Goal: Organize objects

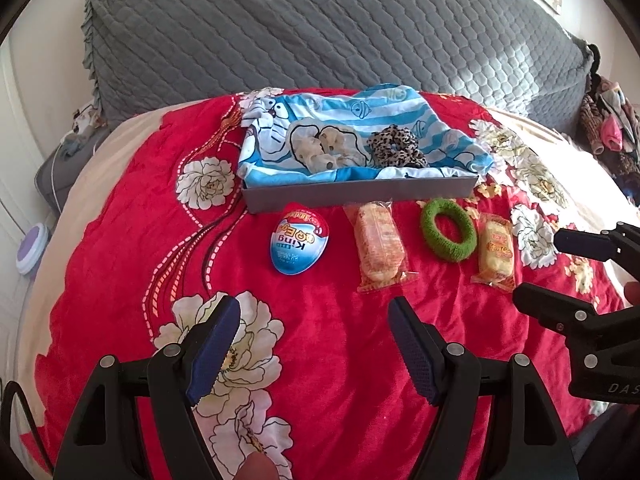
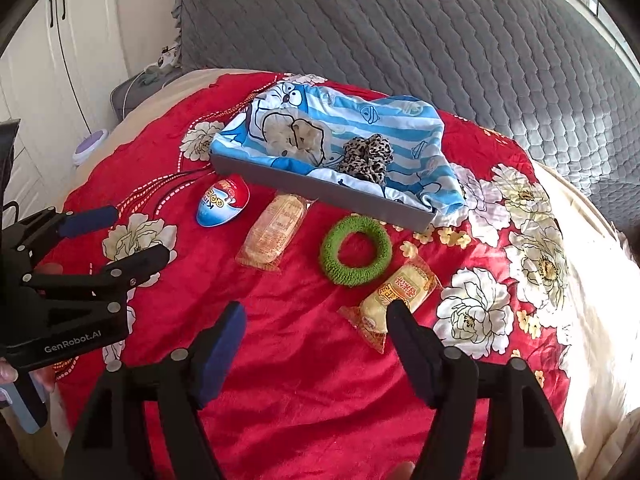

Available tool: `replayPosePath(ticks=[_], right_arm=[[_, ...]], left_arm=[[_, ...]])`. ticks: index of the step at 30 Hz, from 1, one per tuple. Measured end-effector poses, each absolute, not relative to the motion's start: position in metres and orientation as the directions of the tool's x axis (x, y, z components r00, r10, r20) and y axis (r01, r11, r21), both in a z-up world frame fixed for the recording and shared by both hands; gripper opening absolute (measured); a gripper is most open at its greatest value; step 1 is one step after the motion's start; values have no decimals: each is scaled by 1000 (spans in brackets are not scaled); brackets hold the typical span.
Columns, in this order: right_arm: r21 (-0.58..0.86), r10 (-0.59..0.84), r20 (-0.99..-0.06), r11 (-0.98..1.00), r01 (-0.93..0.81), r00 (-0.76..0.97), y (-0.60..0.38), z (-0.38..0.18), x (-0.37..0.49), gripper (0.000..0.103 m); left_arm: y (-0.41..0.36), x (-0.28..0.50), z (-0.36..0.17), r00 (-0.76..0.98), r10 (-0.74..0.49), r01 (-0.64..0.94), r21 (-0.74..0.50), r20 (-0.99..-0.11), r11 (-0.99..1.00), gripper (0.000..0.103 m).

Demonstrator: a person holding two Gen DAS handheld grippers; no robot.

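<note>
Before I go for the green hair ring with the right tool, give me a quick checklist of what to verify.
1. Right tool open and empty: ok.
2. Left tool open, holding nothing: ok.
3. Green hair ring lying free, nothing on top: ok.
4. Neighbouring snack packet close beside the ring, may get nudged: not ok.
5. Room in the box next to the leopard scrunchie: ok.
6. Whether the ring's yarn snags on the bedspread: cannot tell.

Egg (image 1: 299,242), two snack packs (image 1: 380,248) (image 1: 496,252), green ring (image 1: 448,235) lie before the grey box (image 1: 360,194); scrunchies (image 1: 396,148) inside.
</note>
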State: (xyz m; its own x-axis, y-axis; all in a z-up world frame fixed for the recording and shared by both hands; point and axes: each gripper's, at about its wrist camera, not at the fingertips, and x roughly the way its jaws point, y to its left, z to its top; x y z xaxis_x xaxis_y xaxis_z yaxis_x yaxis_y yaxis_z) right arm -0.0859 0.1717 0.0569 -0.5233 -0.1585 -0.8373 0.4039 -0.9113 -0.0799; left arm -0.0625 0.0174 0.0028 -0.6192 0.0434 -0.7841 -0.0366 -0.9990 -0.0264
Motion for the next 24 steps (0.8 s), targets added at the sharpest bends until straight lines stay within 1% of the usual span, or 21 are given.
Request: replayPosePath(ticks=[16, 24], right_arm=[[-74, -154, -844, -916, 395, -514, 171, 48, -93, 82], [-75, -154, -841, -916, 394, -518, 172, 47, -94, 83]], left_arm=[[12, -70, -4, -611, 53, -32, -42, -790, -999, 78], [11, -73, -5, -612, 52, -28, -44, -789, -999, 78]])
